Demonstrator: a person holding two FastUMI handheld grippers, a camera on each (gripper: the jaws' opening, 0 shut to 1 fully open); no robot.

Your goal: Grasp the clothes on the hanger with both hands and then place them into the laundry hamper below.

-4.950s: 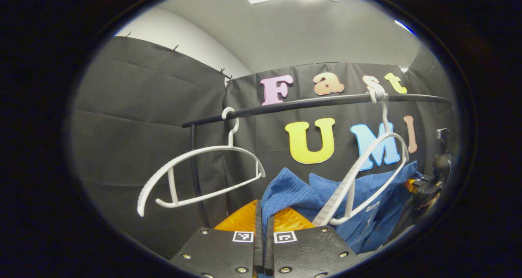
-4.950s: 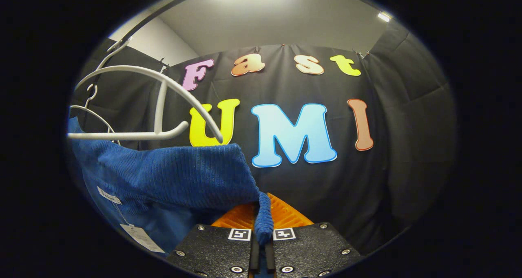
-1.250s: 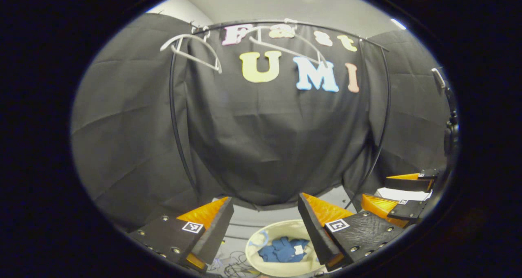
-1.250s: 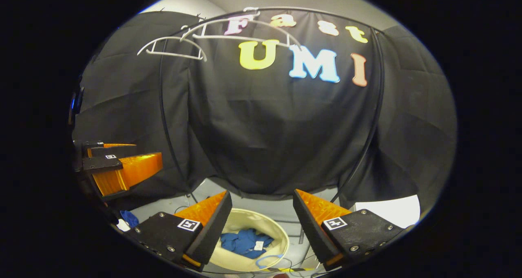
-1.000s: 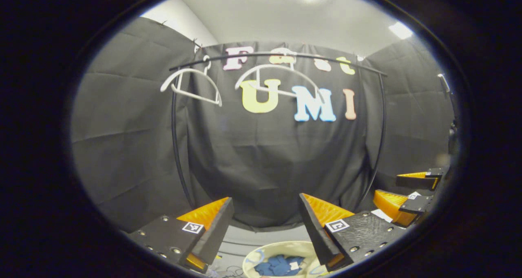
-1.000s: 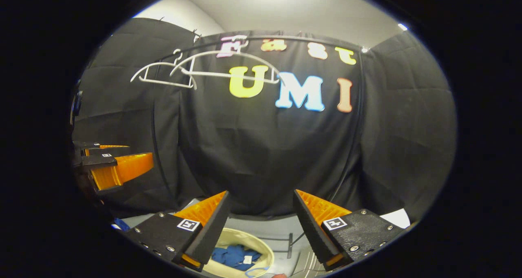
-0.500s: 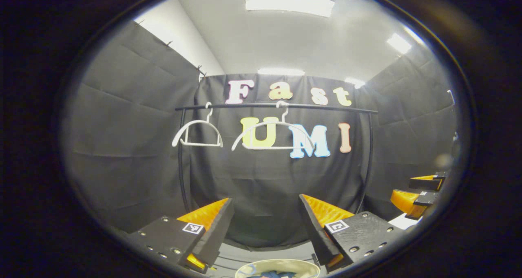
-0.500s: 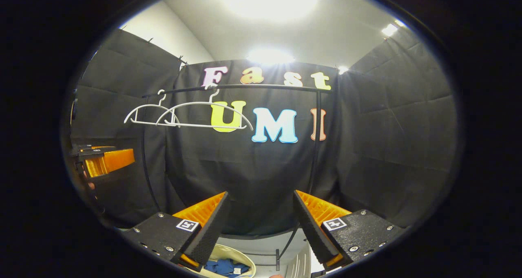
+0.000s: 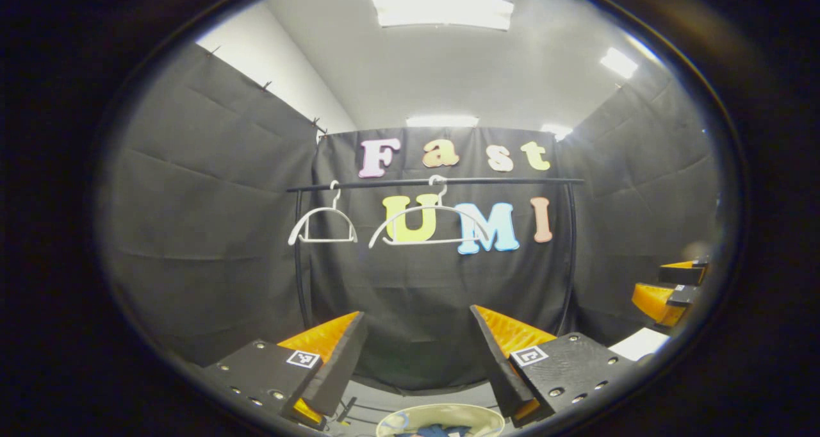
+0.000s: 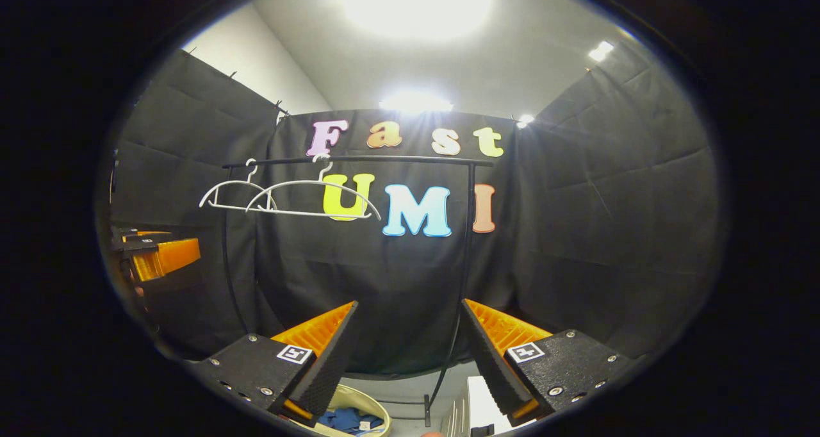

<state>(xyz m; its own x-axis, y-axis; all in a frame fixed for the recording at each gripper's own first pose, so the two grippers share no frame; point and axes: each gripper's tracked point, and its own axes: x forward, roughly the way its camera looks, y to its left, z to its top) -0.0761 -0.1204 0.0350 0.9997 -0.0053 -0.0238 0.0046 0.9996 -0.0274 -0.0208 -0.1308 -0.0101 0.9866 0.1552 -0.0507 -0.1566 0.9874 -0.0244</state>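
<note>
the task looks finished: the blue clothes [image 10: 343,419] lie inside the cream laundry hamper [image 10: 366,403] on the floor below the rail [image 9: 435,182], both white hangers [image 9: 428,227] hang bare, and the left tool [image 9: 416,334] and right tool [image 10: 407,325] are each spread wide with nothing between the fingers. compared with a second ago both tools have lifted and pulled back, so the hamper has slipped to the bottom edge of each view and the rail sits lower and smaller.

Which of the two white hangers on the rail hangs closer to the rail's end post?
The smaller-looking hanger, hanging right beside the rail's upright post. The wider hanger hangs nearer the middle of the rail.
</note>
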